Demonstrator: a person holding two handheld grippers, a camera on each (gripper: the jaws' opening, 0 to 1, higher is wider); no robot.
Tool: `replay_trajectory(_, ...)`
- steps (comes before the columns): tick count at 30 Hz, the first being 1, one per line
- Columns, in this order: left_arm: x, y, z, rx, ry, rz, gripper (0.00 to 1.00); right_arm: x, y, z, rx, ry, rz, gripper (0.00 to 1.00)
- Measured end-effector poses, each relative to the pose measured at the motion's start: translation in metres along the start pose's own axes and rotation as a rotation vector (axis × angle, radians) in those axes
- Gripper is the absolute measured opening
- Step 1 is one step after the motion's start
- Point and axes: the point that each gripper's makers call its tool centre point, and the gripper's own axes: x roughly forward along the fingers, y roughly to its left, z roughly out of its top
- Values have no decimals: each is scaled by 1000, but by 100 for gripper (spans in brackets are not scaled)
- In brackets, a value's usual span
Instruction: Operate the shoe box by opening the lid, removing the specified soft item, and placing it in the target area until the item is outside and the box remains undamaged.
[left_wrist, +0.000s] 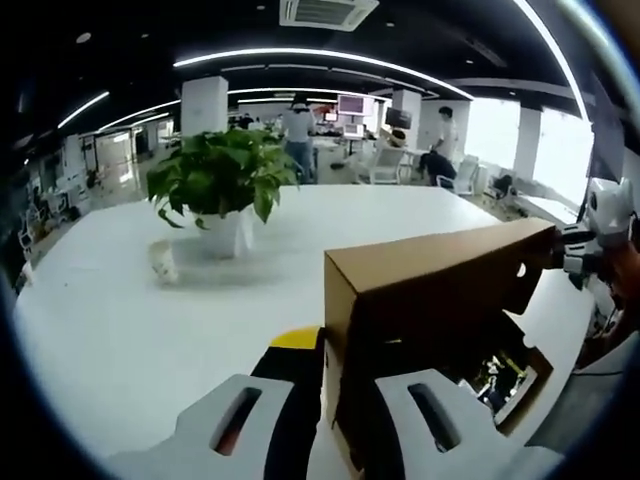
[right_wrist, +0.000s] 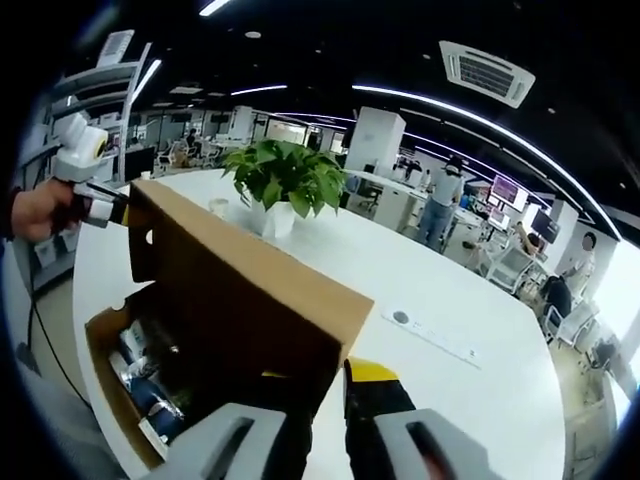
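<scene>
Gripping now: the lid (left_wrist: 440, 270) is clenched at one end by the left gripper (left_wrist: 335, 400), the cardboard edge being pinched between the jaws at 6 o'clock of the left gripper view
Opposite end: the same lid is grasped by the right gripper (right_wrist: 325, 435), at 6 o'clock of the right gripper view; each gripper is also seen from the other's camera, at 3 o'clock and at 9 o'clock, nipped onto the far corner
Reason for the hold: the lid is taken at both ends, it is judged, so that it is lifted evenly and no twist or tear is put into the hinge fold
Shoe box (right_wrist: 100, 345): found open beneath the raised lid, resting on the white table (left_wrist: 150, 330), toward 7 o'clock in the right gripper view
Contents (right_wrist: 150, 385): dark and pale packed pieces are seen inside the box; which of them is the soft item cannot be told, and nothing has been lifted out
Step judged: opening is nearly done, removal not yet begun; one gripper will have to be freed to reach in
Middle distance: a potted plant (left_wrist: 220, 180) and a small cup (left_wrist: 162, 262) are set on the table at 11 o'clock, well apart from the box
Far: people (left_wrist: 298, 135) and desks are seen at 12 o'clock
</scene>
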Motion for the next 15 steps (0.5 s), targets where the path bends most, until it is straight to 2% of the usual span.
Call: replay_trajectory(15,18,10,2,-16,15,-9,6,10,-4,0,2,18,15,5)
